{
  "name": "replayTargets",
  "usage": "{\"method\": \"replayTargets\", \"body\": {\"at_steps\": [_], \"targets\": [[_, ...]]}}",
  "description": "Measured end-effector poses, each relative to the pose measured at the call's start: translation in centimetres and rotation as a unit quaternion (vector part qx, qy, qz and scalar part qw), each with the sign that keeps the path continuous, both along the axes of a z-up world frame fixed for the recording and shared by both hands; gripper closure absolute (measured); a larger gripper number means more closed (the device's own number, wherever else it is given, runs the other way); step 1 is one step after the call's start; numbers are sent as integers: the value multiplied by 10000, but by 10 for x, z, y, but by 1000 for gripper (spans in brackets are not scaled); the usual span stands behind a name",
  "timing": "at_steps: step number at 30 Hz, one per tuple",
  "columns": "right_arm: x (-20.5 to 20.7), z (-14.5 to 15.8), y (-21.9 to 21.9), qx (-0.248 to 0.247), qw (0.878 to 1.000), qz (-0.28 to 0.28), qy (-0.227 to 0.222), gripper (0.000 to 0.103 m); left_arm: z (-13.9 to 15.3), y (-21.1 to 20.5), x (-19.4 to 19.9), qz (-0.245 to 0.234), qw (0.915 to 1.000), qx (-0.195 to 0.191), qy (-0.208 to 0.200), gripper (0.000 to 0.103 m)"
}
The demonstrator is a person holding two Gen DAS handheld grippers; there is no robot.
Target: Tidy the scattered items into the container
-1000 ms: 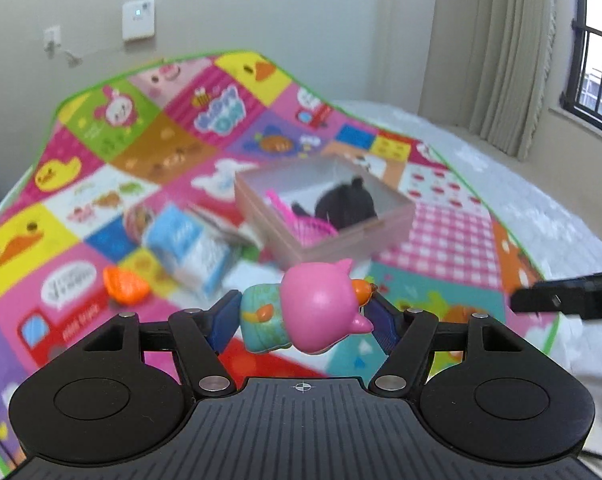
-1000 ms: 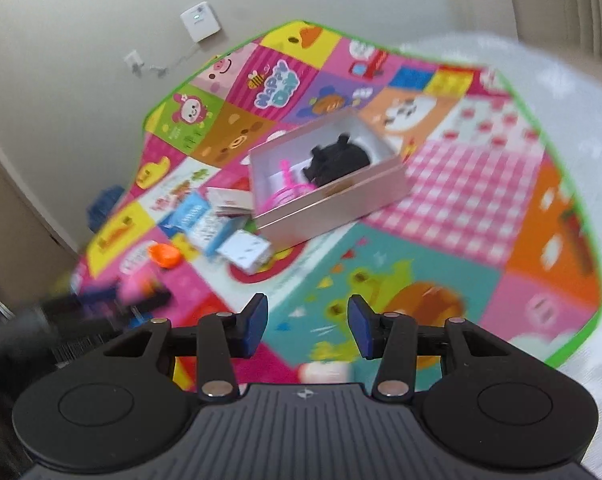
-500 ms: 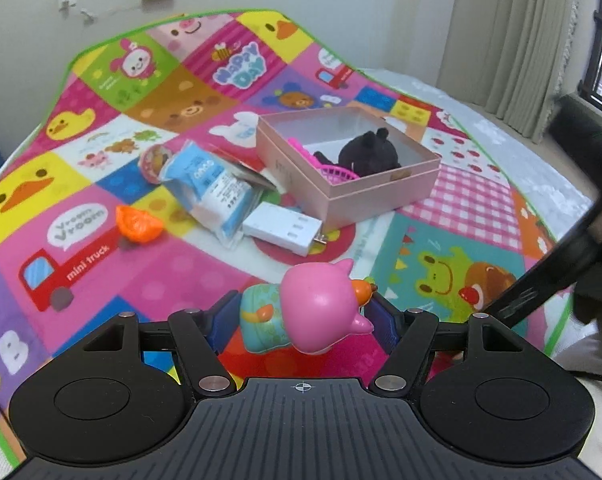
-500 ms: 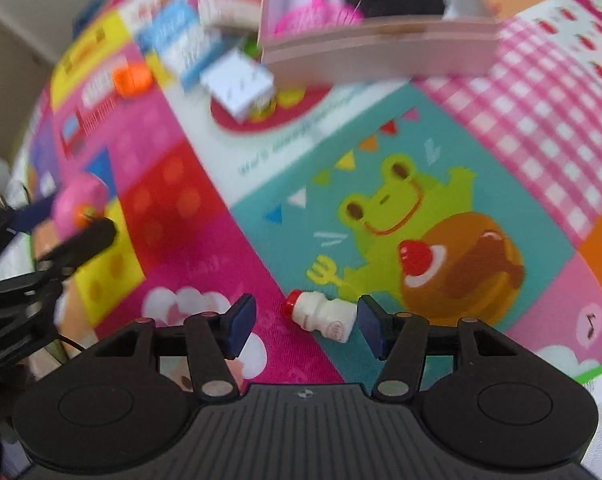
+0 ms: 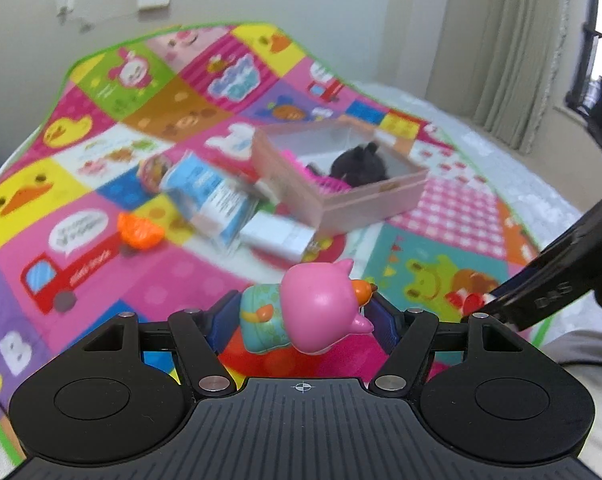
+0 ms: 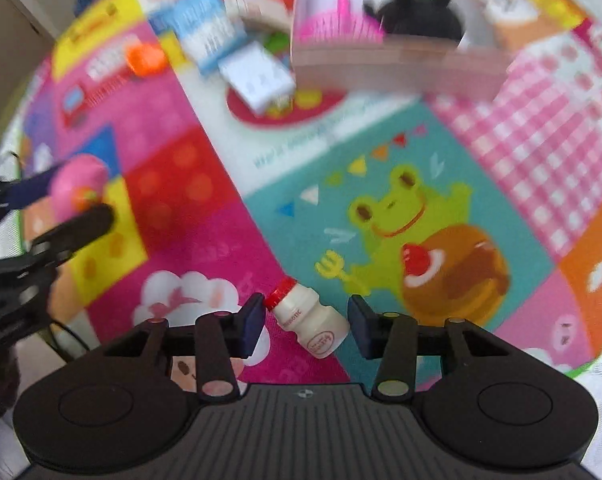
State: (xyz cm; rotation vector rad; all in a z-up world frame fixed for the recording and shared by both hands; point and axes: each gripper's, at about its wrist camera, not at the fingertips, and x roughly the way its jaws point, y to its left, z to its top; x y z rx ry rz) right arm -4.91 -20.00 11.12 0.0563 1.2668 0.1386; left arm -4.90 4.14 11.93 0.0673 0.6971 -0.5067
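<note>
My left gripper is shut on a pink pig toy and holds it above the mat. The pink box lies ahead with a black plush and a pink comb inside. My right gripper is open, its jaws either side of a small white bottle with a red cap lying on the mat. The bottle's red cap also shows at the right gripper's tip in the left wrist view. The box shows at the top of the right wrist view.
On the colourful play mat lie a blue-and-white packet, a white charger, an orange toy and a round snack pack. The left gripper holding the pig is at the left of the right wrist view.
My right gripper has moved down and forward, so the small bottle now sits between its jaws. My left gripper still holds the pig toy and has shifted slightly.
</note>
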Motion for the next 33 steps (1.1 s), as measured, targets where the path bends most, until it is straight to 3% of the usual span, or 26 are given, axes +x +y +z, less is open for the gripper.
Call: {"method": "replayTargets", "body": {"at_steps": [4, 9, 13, 15, 16, 18, 19, 23, 28, 33], "targets": [[-21, 38, -23, 196, 9966, -273, -750, 58, 26, -18, -1, -241, 9990, -86, -378, 30], [-8, 73, -64, 357, 9790, -871, -1809, 58, 62, -63, 36, -357, 9931, 85, -1118, 31], [37, 105, -90, 982, 9495, -1296, -2685, 58, 92, -100, 85, -345, 9859, -176, -1628, 30], [65, 124, -91, 1250, 9270, -1298, -3289, 57, 99, -117, 113, -397, 9825, -319, -1794, 15], [76, 131, -92, 1323, 9150, -1334, -3571, 44, 100, -120, 122, -328, 9825, -301, -1810, 10], [96, 138, -96, 1294, 9041, -1638, -3729, 22, 101, -118, 132, -144, 9828, -276, -1820, 8], [101, 138, -98, 1285, 9025, -1756, -3717, 22, 99, -113, 134, -82, 9838, -278, -1767, 6], [94, 121, -98, 1140, 9082, -1738, -3633, 18, 73, -76, 128, 580, 9891, 133, -1343, 3], [77, 70, -69, 718, 9314, -1633, -3174, 17, 21, -26, 101, 1039, 9901, 816, -481, 3], [54, 38, -29, 806, 9514, -1302, -2671, 17, 7, 23, 72, 1264, 9883, 846, -98, 2]]}}
